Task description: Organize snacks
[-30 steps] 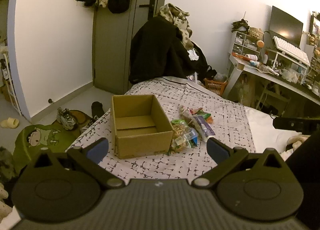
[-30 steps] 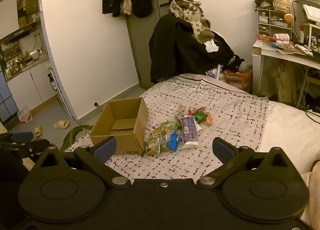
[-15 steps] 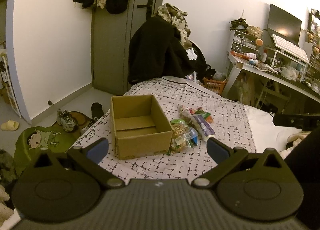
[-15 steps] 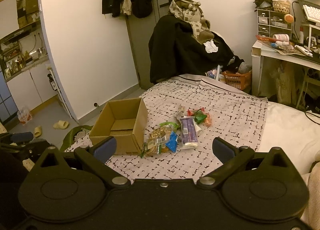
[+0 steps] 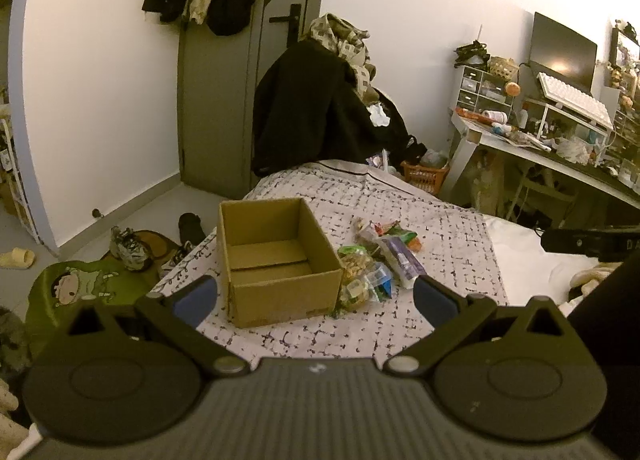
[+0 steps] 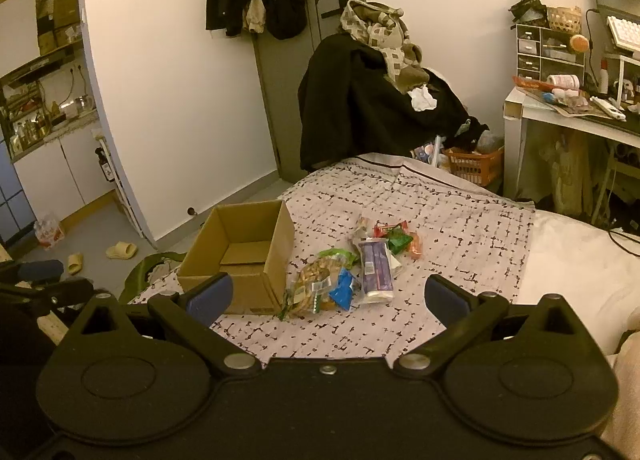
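An open, empty cardboard box (image 5: 276, 256) (image 6: 240, 256) stands on the patterned bedspread (image 5: 440, 252) (image 6: 460, 236). To its right lies a pile of snack packs (image 5: 380, 260) (image 6: 352, 264): a nut bag (image 6: 312, 288), a purple bar pack (image 6: 376, 266), a green and orange packet (image 6: 400, 238). My left gripper (image 5: 316, 296) is open and empty, held back from the box. My right gripper (image 6: 328, 298) is open and empty, held back from the snacks. Each gripper shows at the edge of the other's view.
A chair piled with dark clothes (image 5: 320, 111) stands beyond the bed. A cluttered desk (image 5: 540, 139) is at the right, an orange basket (image 6: 474, 165) under it. Shoes and a green mat (image 5: 88, 288) lie on the floor at left.
Both views have shifted very slightly; the box and snacks have not moved. Both grippers stay open.
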A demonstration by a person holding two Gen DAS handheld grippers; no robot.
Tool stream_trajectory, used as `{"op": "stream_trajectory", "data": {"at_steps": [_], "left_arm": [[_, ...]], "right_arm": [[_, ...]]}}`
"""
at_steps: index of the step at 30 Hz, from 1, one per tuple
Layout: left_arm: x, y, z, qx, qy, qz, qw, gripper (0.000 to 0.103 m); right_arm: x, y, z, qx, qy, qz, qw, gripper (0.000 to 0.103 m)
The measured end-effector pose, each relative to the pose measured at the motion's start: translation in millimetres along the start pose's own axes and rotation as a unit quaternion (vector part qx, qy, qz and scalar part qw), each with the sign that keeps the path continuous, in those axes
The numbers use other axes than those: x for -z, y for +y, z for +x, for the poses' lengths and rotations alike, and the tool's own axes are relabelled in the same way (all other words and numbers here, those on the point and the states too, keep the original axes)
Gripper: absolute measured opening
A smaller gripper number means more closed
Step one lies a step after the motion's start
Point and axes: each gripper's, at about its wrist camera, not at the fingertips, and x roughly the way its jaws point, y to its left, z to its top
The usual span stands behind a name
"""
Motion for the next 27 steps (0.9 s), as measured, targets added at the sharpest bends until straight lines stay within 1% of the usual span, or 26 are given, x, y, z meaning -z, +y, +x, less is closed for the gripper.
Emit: {"op": "stream_trajectory", "data": {"at_steps": [9,22,27], "left_arm": [[-8.7,2.6,0.8,0.002,-0.006,0.003,1.0,0.103],[-11.1,3.2,11.0,0.011,0.008,0.004,0.9999,0.103],[-13.5,1.0,20.5,0.016,0.012,0.022,0.9996,0.103]], "right_arm": [[-2.8,-1.4,1.4,0.0,-0.003,0.001,1.0,0.103],[-3.8,-6.3,7.7,-0.002,-0.009,0.003,1.0,0.103],[-3.2,-7.9,11.4,-0.005,-0.01,0.0,1.0,0.103]]}}
